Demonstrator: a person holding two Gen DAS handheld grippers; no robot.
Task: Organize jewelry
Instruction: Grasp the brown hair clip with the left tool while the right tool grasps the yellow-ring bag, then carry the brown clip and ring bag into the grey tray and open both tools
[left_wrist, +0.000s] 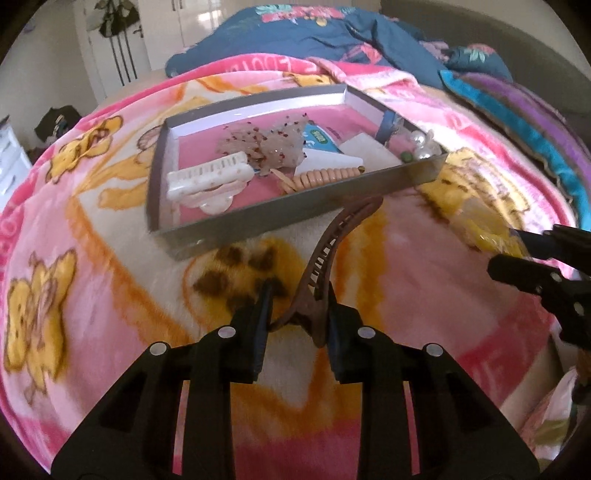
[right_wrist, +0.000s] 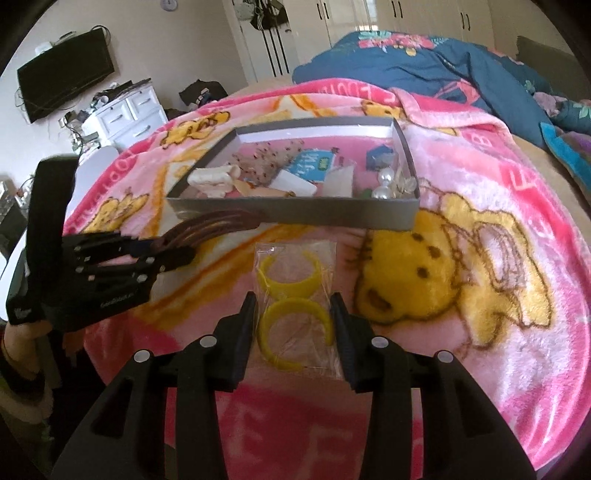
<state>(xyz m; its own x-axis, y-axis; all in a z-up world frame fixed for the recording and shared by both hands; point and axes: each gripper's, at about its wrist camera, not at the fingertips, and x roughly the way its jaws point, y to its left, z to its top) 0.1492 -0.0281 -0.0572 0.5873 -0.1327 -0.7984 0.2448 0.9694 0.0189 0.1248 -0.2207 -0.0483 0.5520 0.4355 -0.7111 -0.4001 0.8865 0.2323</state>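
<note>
Left hand-held gripper (left_wrist: 299, 314) clamped on stiff, light hair clip (left_wrist: 328, 258) at hinge; right hand-held gripper (right_wrist: 293, 325) closed on slippery, crinkly bag (right_wrist: 299, 295) of hoops, best pinched by its edges

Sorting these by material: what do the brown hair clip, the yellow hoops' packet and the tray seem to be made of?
Brown hair clip: likely matte moulded plastic, given its thin comb-like teeth. Yellow hoops: glossy, probably plastic; their packet is clear film that creases and glints. Tray: probably grey cardboard, with thin flat folded walls and a white lining.
</note>
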